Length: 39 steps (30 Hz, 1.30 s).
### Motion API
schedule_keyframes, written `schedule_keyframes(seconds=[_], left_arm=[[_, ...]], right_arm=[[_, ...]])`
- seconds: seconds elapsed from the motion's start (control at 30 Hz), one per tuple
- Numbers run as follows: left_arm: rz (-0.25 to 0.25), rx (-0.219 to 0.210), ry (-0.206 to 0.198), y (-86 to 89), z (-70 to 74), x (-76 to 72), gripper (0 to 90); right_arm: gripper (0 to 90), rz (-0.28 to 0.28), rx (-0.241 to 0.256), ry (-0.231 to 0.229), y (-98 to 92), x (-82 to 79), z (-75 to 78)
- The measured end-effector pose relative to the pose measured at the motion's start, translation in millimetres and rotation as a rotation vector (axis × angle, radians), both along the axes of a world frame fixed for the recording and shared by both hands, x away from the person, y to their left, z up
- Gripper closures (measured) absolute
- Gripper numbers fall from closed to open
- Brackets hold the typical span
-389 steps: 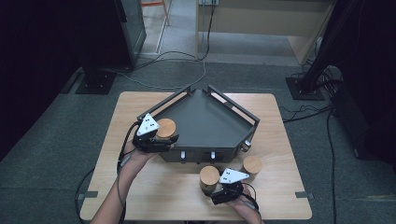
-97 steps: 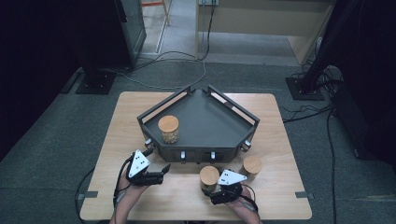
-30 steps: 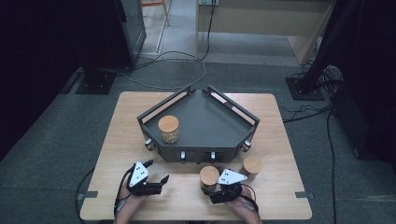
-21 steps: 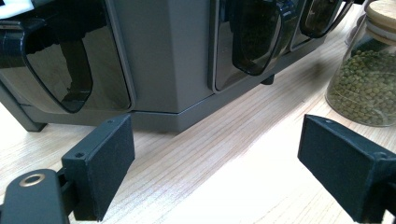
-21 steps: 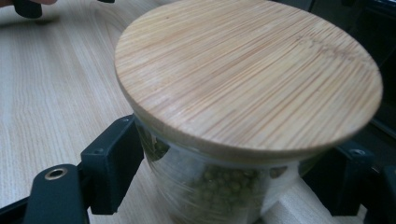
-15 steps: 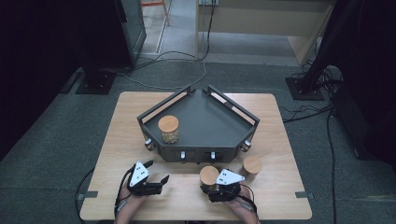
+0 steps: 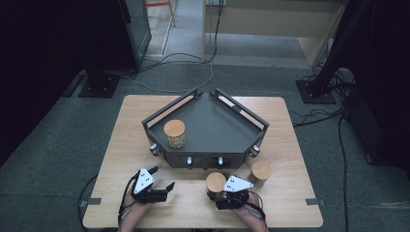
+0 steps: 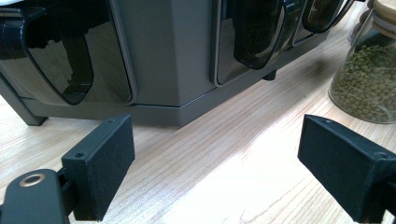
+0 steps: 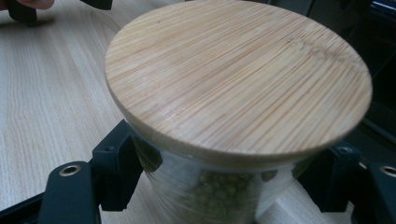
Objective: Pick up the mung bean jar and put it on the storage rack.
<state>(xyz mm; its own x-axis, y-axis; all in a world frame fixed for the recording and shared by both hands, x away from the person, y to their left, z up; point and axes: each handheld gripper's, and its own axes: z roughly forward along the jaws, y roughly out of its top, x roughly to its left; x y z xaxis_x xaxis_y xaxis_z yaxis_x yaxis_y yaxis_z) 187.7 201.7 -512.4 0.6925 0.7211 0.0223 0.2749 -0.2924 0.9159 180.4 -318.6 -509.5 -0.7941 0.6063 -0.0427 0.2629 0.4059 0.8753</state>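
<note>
A pale wooden table (image 7: 145, 125) stands on grey carpet, cables trailing behind it, and carries a dark grey angular metal tray (image 7: 212, 121). Near its front edge, the right gripper (image 9: 224, 186) has its black jaws on either side of a glass jar of green beans with a round bamboo lid (image 9: 238, 79), touching the glass. The left gripper (image 8: 215, 172) rests alongside, jaws spread wide with nothing between them.

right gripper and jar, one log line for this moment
right gripper: jaws around green-bean jar, on table | left gripper: open, empty | one jar on tray
</note>
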Motion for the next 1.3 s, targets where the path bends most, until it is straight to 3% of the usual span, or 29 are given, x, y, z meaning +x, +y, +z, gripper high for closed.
schedule_keyframes(seconds=[0.47,0.9,1.3], left_arm=[[0.001,0.018,0.007,-4.6,-2.7,2.1,10.8],[0.019,-0.005,-0.006,-2.7,-6.4,0.2,10.8],[0.035,0.012,-0.003,-6.8,-4.8,-0.4,10.8]], right_arm=[[24.7,-0.012,0.042,0.018,-3.7,-1.0,6.1],[24.8,-0.012,0.036,0.033,-3.0,0.0,16.7],[24.8,-0.031,0.053,0.046,-1.4,6.3,29.8]])
